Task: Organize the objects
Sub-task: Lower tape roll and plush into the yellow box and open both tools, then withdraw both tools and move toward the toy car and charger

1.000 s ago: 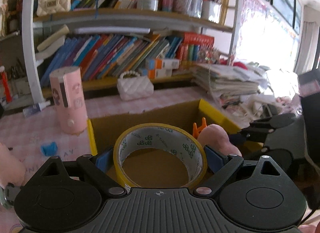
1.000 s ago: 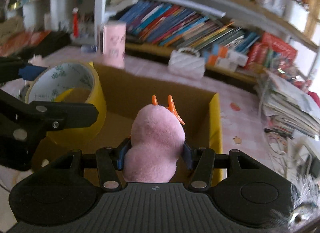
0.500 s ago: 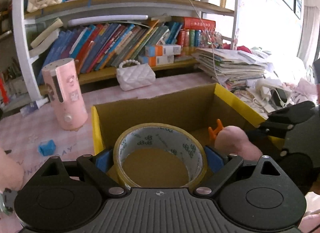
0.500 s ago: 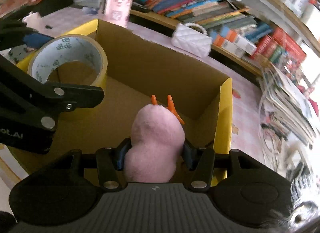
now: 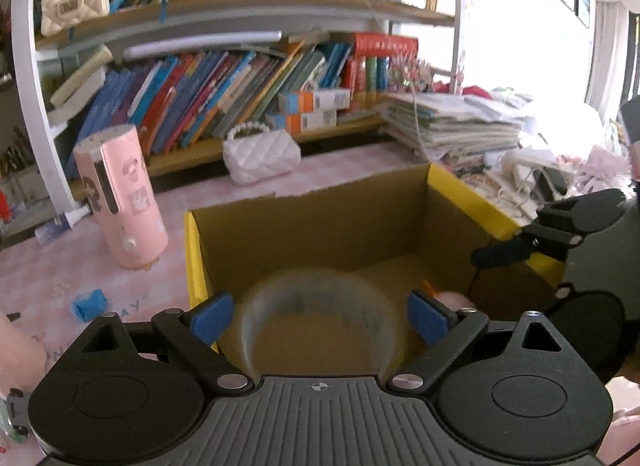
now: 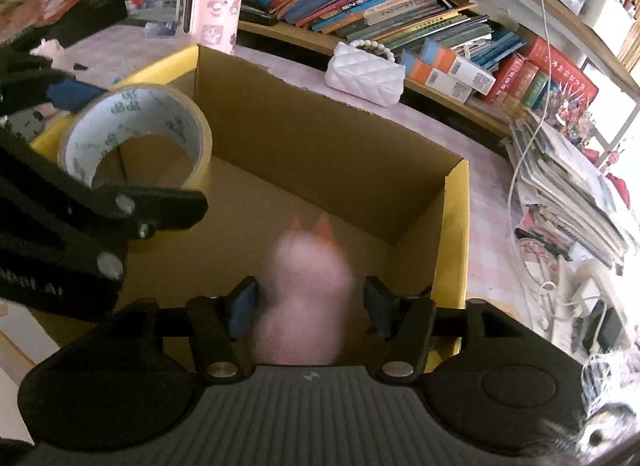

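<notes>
Right gripper (image 6: 310,306) over the near right corner of the box (image 6: 320,137), angled down into it. Jaws just opened wider, released. Plush (image 6: 304,298) between them, pink with orange prongs at its top, smeared by blur. A sliver of gap on either side between plush and pads (image 6: 244,306), so no grip.

Left gripper (image 5: 320,318) over the box's left side, also angled down. Tape (image 5: 320,278) between its blue pads (image 5: 212,316), blurred in the left wrist view, with a thin gap seemingly on each side. In the right wrist view, sharp instead: tilted, up in the air above the box floor, a blue pad at its far side, a black finger across its near side. Clamped or let go: cannot tell.

Box open-topped, brown inside, yellow along the rim, on a pink checked table (image 5: 340,169). Nothing but bare cardboard under the two things.

Around the box:
- pink cylinder (image 5: 120,201) upright, just beyond the left far corner
- white quilted purse (image 5: 260,157) with a bead handle, behind the back wall
- blue scrap (image 5: 89,303) on the table left of the box
- paper stack (image 5: 452,125) to the right, loose clutter and cords below it
- bookshelf (image 5: 224,97) along the back, books leaning

Left gripper's black fingers in front of the box's left wall in the right wrist view.
</notes>
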The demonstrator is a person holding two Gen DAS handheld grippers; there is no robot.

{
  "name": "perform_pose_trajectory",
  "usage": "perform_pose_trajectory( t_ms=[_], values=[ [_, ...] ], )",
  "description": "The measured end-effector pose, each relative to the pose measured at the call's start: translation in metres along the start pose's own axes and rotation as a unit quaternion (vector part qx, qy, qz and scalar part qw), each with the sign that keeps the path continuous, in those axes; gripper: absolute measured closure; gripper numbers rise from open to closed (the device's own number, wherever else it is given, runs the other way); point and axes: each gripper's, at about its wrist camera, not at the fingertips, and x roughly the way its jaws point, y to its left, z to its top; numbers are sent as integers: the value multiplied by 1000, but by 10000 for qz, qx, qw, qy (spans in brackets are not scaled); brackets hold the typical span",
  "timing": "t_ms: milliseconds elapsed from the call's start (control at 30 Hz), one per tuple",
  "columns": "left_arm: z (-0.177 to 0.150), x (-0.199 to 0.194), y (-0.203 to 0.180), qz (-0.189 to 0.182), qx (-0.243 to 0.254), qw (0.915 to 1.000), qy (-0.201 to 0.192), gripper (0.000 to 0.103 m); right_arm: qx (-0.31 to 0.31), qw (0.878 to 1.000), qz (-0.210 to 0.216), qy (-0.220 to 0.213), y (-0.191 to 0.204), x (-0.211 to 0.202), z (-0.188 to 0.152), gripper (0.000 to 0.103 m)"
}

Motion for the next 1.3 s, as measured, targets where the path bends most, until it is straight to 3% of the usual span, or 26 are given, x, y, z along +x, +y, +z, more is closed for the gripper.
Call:
perform_pose_trajectory(
  t_ms=[33, 300, 633, 800, 900, 1067, 1300],
  values=[
    [1, -2, 0, -1, -19, 10000, -23, 6, -23, 10000, -5, -67, 1, -2, 1, 27],
    [6, -49, -1, 49, -127, 9980, -616, 6, 276, 9968, -102, -743, 8, -37, 0, 27],
    [-18, -118, 12, 153, -446, 9930, -1080, 5, 1309, 9736, -1008, -1575, 22, -108, -20, 23],
    [-48, -138, 24, 281, -550, 9938, -929, 3, 1962, 9605, -1229, -1544, 38, -128, -42, 21],
    [-68, -146, 34, 349, -651, 9949, -684, 3, 2173, 9589, -1262, -1318, 59, -130, -52, 21],
    [-96, -160, 48, 436, -675, 9962, -341, 3, 2377, 9616, -1053, -884, 100, -127, -69, 20],
    [-129, -186, 65, 513, -742, 9959, -75, 3, 2018, 9735, -850, -654, 162, -127, -76, 20]
  ],
)
